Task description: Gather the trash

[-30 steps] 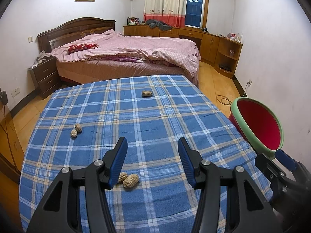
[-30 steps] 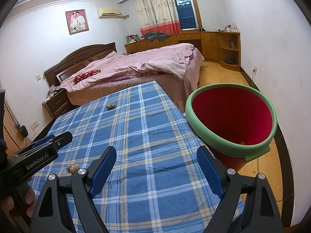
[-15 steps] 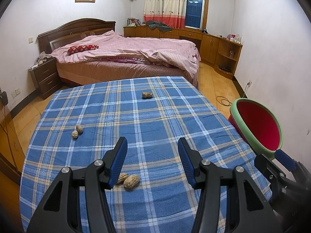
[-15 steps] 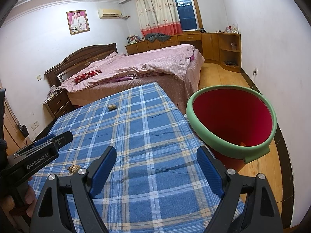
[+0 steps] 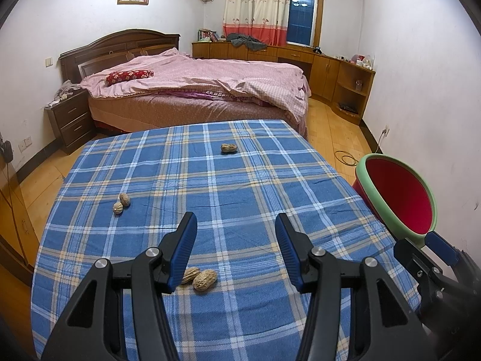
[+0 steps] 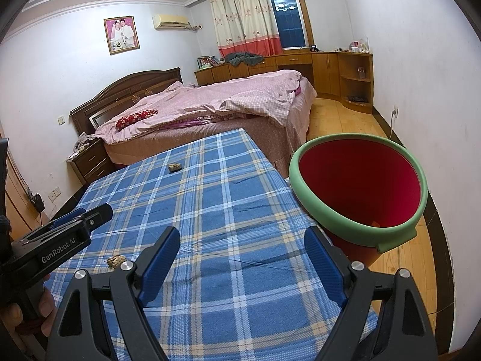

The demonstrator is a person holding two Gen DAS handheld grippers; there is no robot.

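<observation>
Jaws are standing wide and empty on both the left gripper [image 5: 236, 248] and right gripper [image 6: 242, 260]; peanut shells [image 5: 200, 278] are lying lower centre on the plaid tablecloth [image 5: 240, 186], others mid-left and upper centre, outside the bin [image 6: 357, 207] at right, whose bottom is showing something small.

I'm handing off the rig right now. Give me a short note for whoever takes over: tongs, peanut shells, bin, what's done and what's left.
Left tongs: open, empty, over the near table edge.
Right tongs: open, empty, beside the bin.
On the plaid cloth: a pair of shells by the left tongs' left finger, a pair at mid left, a lone one at the far end.
Bin: off the table's right edge; something small shows at its bottom, unclear what.
Left: five shells to bin; the near pair seems easiest.
</observation>
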